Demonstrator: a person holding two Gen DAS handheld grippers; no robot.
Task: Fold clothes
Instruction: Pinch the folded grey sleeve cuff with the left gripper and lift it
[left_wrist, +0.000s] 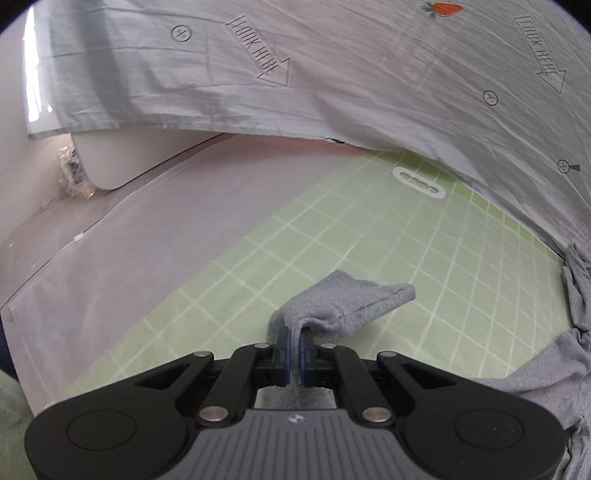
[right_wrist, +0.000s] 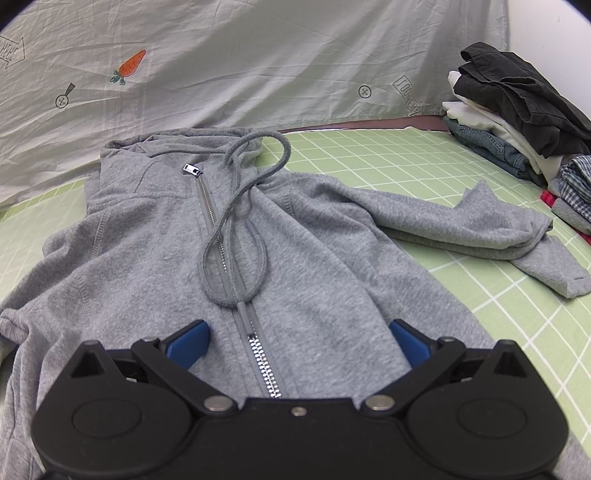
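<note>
- Your left gripper (left_wrist: 294, 341) was clamped on a fold of the grey hoodie (right_wrist: 236, 266): the blue pads (left_wrist: 283, 350) were pressed together with the sleeve cuff (left_wrist: 354, 306) pinched between them.
- The cuff stuck out past the fingertips, forward and to the right, lifted off the green grid mat (left_wrist: 332, 243).
- More of the hoodie's cloth lay bunched at the far right of those fingers, at the mat's edge.
- Ahead of the left fingers the mat was bare as far as a white handle slot (left_wrist: 419, 182) in it.
- Left of the fingers, a clear plastic sheet (left_wrist: 129, 229) lay beside the mat.
- Beyond the mat hung a pale printed sheet (left_wrist: 332, 74) with arrow and carrot marks.

- Your right gripper (right_wrist: 299, 338) was released: blue fingers (right_wrist: 188, 341) spread wide, nothing between the pads but the hoodie front lying flat under them.
- The zipper (right_wrist: 264, 369) ran right between the right fingers and on ahead to the pull (right_wrist: 192, 170) at the collar.
- The drawstring (right_wrist: 236, 229) lay looped over the zip, just ahead of the fingertips.
- The hood sat at the far end, against the printed sheet.
- The other sleeve (right_wrist: 480, 229) lay folded on itself, ahead and right of the fingers, on the mat.
- Further right, well apart from the hoodie, sat a stack of folded clothes (right_wrist: 517, 110), dark piece on top.
</note>
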